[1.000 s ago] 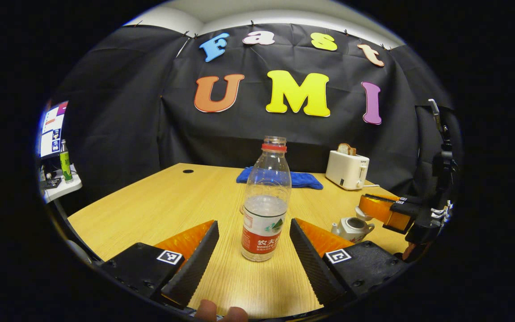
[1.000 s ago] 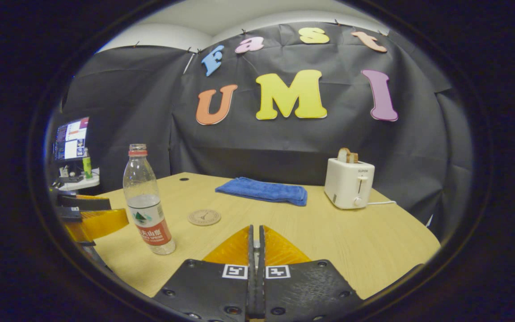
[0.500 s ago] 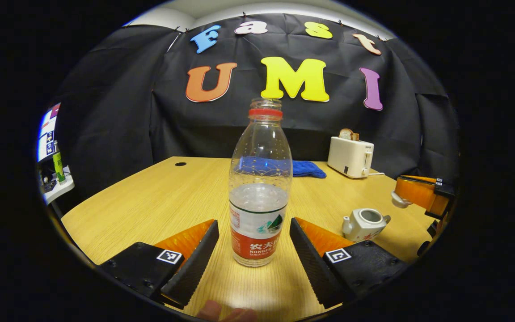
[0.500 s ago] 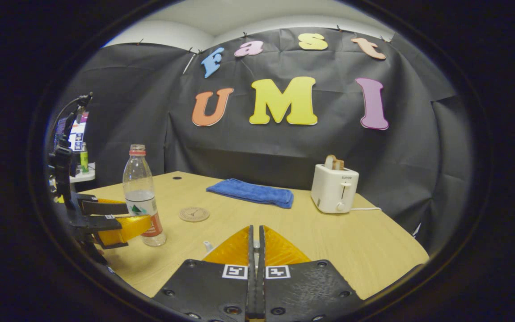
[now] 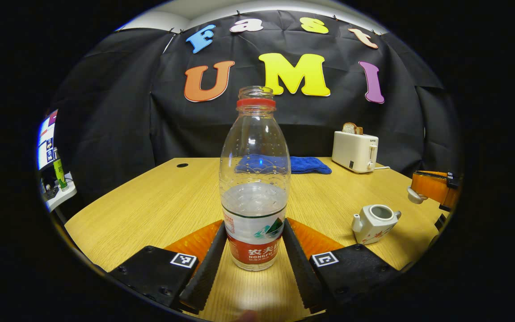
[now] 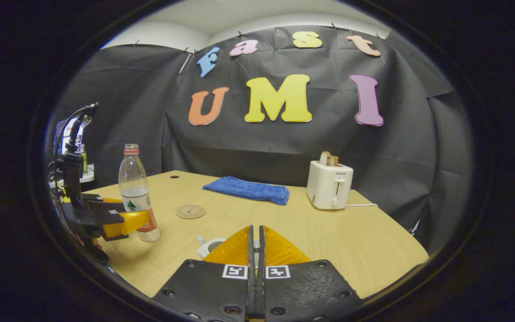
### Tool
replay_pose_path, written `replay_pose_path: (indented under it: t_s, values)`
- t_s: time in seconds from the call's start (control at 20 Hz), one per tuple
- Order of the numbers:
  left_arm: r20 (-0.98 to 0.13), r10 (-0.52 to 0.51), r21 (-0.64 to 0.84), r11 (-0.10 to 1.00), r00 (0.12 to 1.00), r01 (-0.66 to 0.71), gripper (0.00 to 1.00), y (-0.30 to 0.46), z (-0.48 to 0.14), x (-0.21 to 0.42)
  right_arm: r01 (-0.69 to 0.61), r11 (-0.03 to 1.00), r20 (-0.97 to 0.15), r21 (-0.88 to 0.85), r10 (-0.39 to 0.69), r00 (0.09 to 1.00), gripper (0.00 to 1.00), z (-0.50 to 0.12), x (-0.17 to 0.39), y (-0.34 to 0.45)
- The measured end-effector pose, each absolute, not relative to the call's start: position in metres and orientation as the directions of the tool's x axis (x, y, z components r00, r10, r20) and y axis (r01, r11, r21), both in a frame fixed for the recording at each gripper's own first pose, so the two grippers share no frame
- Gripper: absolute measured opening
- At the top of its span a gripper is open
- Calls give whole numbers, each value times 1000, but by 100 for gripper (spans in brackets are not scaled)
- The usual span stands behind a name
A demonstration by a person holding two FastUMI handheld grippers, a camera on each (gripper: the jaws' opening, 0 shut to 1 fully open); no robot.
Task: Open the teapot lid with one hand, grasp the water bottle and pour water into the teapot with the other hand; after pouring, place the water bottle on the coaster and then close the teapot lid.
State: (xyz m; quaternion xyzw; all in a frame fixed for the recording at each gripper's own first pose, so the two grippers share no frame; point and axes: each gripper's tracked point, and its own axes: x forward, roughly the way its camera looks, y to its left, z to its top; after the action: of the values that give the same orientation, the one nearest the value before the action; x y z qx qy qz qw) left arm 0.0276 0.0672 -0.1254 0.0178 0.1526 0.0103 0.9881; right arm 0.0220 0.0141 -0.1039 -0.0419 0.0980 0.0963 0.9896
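1. Water bottle (image 5: 255,188) upright on the desk (image 5: 159,201), uncapped, partly filled with water.
2. Left gripper (image 5: 254,250) jaws clamped on both sides of the bottle's label.
3. Teapot (image 5: 375,218) right of the bottle, open (inside not discernible).
4. Right gripper (image 6: 254,243) jaws pressed together, pinching the teapot lid (image 5: 415,195).
5. Coaster (image 6: 190,211) bare, behind the bottle.

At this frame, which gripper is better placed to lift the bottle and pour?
Left. The left gripper has its fingers on both sides of the water bottle, at the label. The right gripper is shut and, seen from the left gripper view, holds the lid beside the open teapot.
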Motion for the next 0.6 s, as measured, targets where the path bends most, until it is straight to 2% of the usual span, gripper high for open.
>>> replay_pose_path:
  t_s: [0.25,0.6]
  values:
    - [-315,73,152,988,946,-26,76,76,-120,22,-194,980,-199,-49,180,963,0,-101,18,4]
    - [-213,193,482,874,958,-69,73,106,-86,21,-175,984,-200,-45,163,966,0,-102,11,-18]
